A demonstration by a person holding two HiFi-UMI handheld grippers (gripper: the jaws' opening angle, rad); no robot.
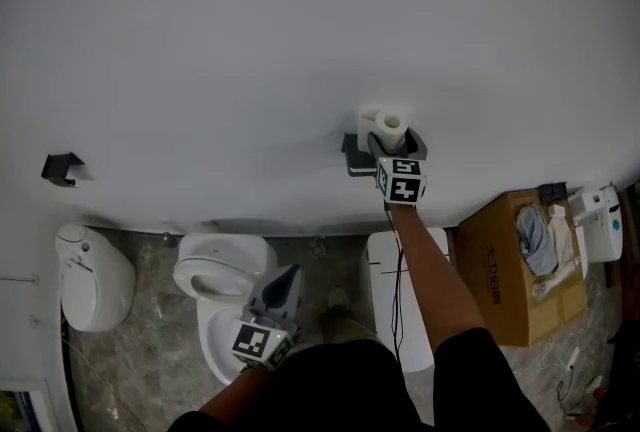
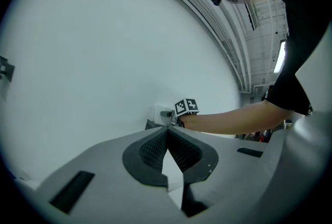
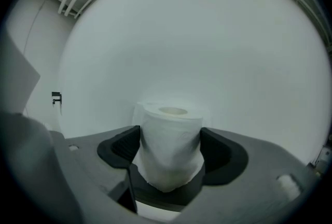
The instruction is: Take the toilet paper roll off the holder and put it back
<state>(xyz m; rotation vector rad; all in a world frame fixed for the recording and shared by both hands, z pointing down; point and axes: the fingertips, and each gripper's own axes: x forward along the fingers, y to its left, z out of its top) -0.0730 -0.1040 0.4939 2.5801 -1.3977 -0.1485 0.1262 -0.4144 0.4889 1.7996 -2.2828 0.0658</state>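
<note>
The right gripper view has the toilet paper roll point(image 3: 171, 145) standing upright, cardboard core facing up, between the two dark jaws of the right gripper point(image 3: 170, 158). The jaws stand wide, one on each side of the roll, with the pads right up against the paper, and I can't see them squeezing it in. From the head view the roll sits on the dark holder point(image 1: 353, 160) fixed to the white wall point(image 1: 250, 50), and the person's right arm reaches straight out to it. The left gripper point(image 1: 290, 278) hangs low and well apart from all this, over the toilet point(image 1: 212, 272). In its own view its jaws meet at the tips with nothing between them. A cardboard box point(image 1: 495, 285) with cloth in it sits on the floor to the right, and a small dark bracket point(image 1: 62, 168) is on the wall far to the left.
</note>
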